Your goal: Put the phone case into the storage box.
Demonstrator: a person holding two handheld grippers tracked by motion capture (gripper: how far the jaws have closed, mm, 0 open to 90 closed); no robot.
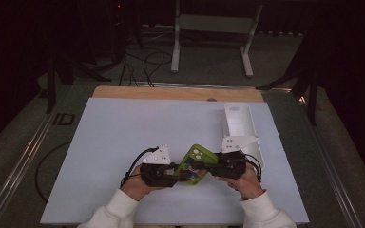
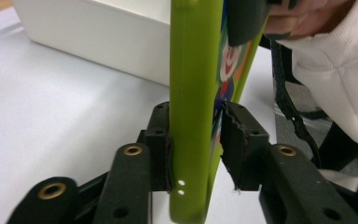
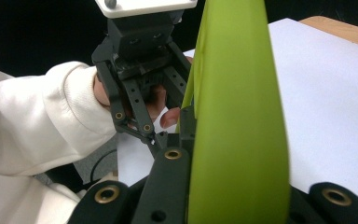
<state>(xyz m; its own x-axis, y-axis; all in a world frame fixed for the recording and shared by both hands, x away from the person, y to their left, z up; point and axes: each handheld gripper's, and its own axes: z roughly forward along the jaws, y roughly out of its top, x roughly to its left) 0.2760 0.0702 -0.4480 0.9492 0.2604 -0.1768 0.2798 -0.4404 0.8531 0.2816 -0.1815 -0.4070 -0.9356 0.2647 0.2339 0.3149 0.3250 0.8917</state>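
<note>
A green phone case hangs above the table between two hand-held grippers, each taking one end of it. In the right gripper view the right gripper has its jaws clamped on the case's edge, the green shell rising straight up from between them. In the left gripper view the left gripper straddles the opposite end: one pad lies flat against the green back, while the other, toothed pad stands just off the printed inner face, so the jaws are nearly together but the squeeze looks incomplete on that side. The white bin sits just beyond the right gripper's jaws, on the far side from the left gripper. The main risk, as I judge it, is that the soft case bows or twists if the two hands pull or turn against each other, because it is held only by thin edges. If the left gripper's toothed pad bites unevenly it could scrape the printed face or slip off, leaving the case dangling from the right gripper alone and liable to drop onto the white table cover.
</note>
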